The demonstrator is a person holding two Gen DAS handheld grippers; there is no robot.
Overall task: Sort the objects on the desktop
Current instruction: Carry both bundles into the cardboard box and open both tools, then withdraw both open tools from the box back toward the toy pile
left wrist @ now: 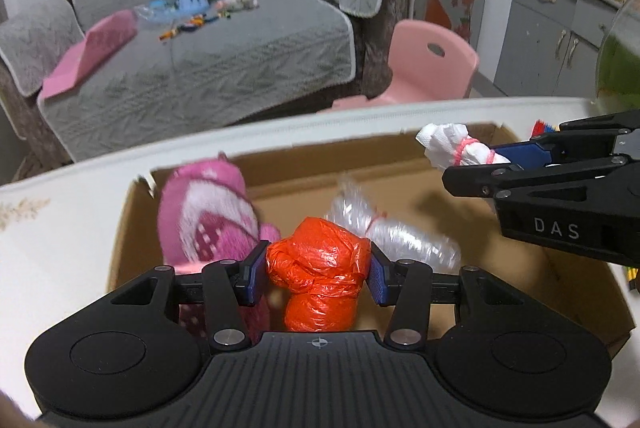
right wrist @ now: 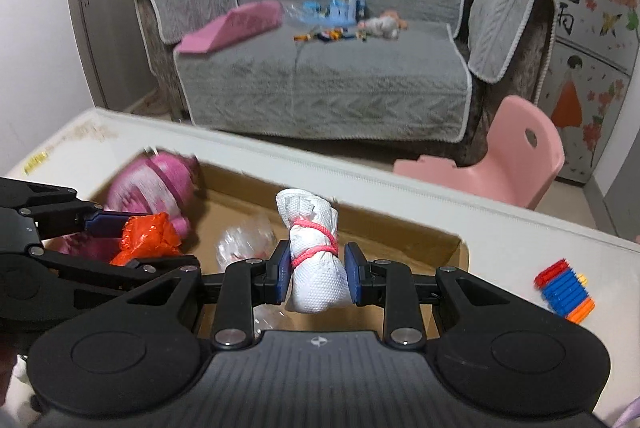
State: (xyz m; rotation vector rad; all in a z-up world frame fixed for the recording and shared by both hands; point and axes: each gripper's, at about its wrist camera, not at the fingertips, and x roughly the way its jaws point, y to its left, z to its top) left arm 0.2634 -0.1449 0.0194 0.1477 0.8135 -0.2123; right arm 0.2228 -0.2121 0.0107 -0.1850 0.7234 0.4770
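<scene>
An open cardboard box [left wrist: 460,196] [right wrist: 400,228] sits on the white table. My left gripper [left wrist: 318,270] is shut on a knotted orange plastic bag [left wrist: 320,268] [right wrist: 146,236] and holds it over the box. My right gripper [right wrist: 318,272] is shut on a white paper-towel bundle [right wrist: 316,260] [left wrist: 460,148] tied with a pink rubber band, also above the box. Inside the box lie a pink and white fluffy slipper [left wrist: 204,216] [right wrist: 156,184] at the left and a clear plastic bag bundle [left wrist: 392,228] [right wrist: 244,240] in the middle.
A stack of red, blue and orange toy bricks [right wrist: 564,288] lies on the table [right wrist: 500,240] right of the box. Beyond the table stand a grey sofa [left wrist: 200,68] with toys on it and a pink plastic chair [left wrist: 424,68]. Grey cabinets [left wrist: 560,40] are at the right.
</scene>
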